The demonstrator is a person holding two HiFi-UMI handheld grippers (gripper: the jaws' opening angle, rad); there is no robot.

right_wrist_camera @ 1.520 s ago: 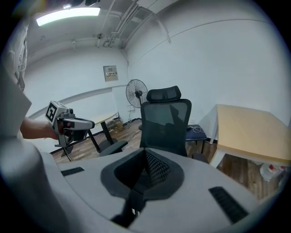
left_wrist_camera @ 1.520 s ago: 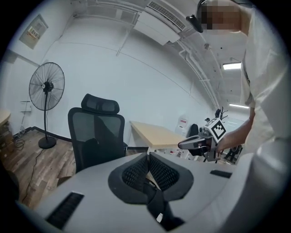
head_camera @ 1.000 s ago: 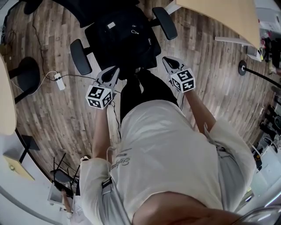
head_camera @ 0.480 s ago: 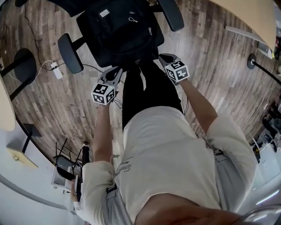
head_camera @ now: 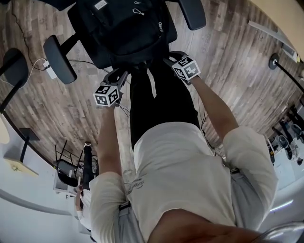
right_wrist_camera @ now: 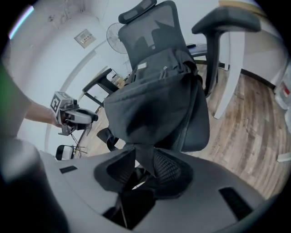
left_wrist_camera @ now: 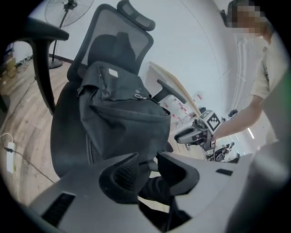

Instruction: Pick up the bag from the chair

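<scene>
A black backpack [head_camera: 128, 33] stands upright on the seat of a black mesh office chair [head_camera: 59, 59]. My left gripper [head_camera: 119, 74] is at the bag's front lower left corner and my right gripper [head_camera: 170, 60] at its front lower right. Both have just been opening. In the left gripper view the backpack [left_wrist_camera: 122, 118] fills the middle, and the left gripper [left_wrist_camera: 148, 166] is open with dark fabric at its tips. In the right gripper view the right gripper [right_wrist_camera: 143, 170] is open with a black strap [right_wrist_camera: 145, 159] hanging from the backpack [right_wrist_camera: 154, 104] between its pads.
The chair's armrests [head_camera: 192, 13] flank the bag. A power strip with cable [head_camera: 47, 69] and a round black stand base [head_camera: 14, 66] lie on the wooden floor at left. A tan desk edge [head_camera: 285, 19] is at the upper right. A fan [left_wrist_camera: 68, 9] stands behind the chair.
Both grippers have gone down and forward from in front of the seat to the bag's lower front edge. The chair and bag have shifted up and left in the head view.
</scene>
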